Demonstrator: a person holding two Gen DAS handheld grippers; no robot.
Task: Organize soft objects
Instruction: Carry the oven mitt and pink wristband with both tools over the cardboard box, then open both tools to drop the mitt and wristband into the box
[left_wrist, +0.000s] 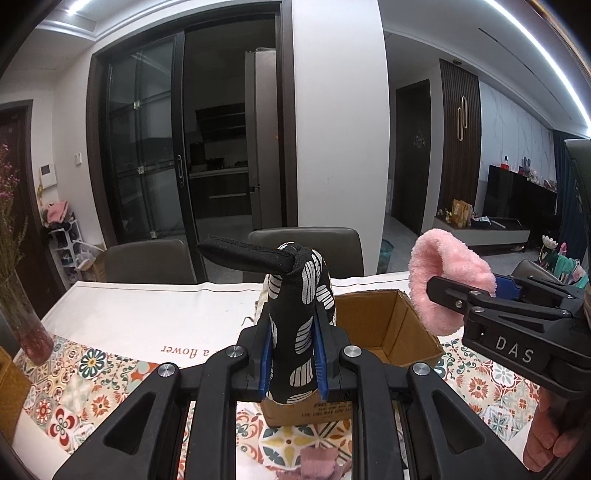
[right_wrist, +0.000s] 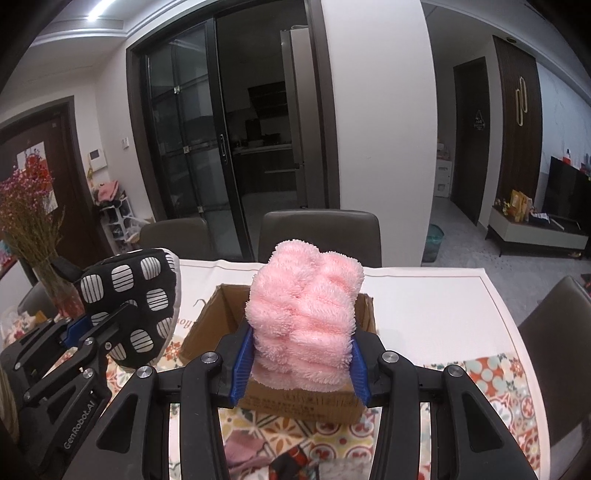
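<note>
A dining table (right_wrist: 424, 295) with a white runner and a colourful tile-pattern cloth stands in front of a dark sliding glass door (right_wrist: 192, 140). Behind the table there are two grey chairs (right_wrist: 319, 232), and at the left edge one glass vase with dried pink flowers (right_wrist: 33, 229).

On the table stands one open cardboard box (left_wrist: 388, 325). There are two soft objects held in the air and two grippers.

The left gripper (left_wrist: 293, 354) has its blue-padded fingers pressed together on one black oven mitt (left_wrist: 299, 314). The mitt has white striped patches and a black loop that sticks out at the top. It stands upright, just to the left of the box and above its near corner.

The right gripper (right_wrist: 301, 362) is clamped on one pink fluffy cloth (right_wrist: 306, 317). The cloth is thick, folded in soft ridges, and it hangs over the near wall of the box.

At the near table edge lies some other small fabric, pinkish (left_wrist: 321, 463), which is partly hidden.
</note>
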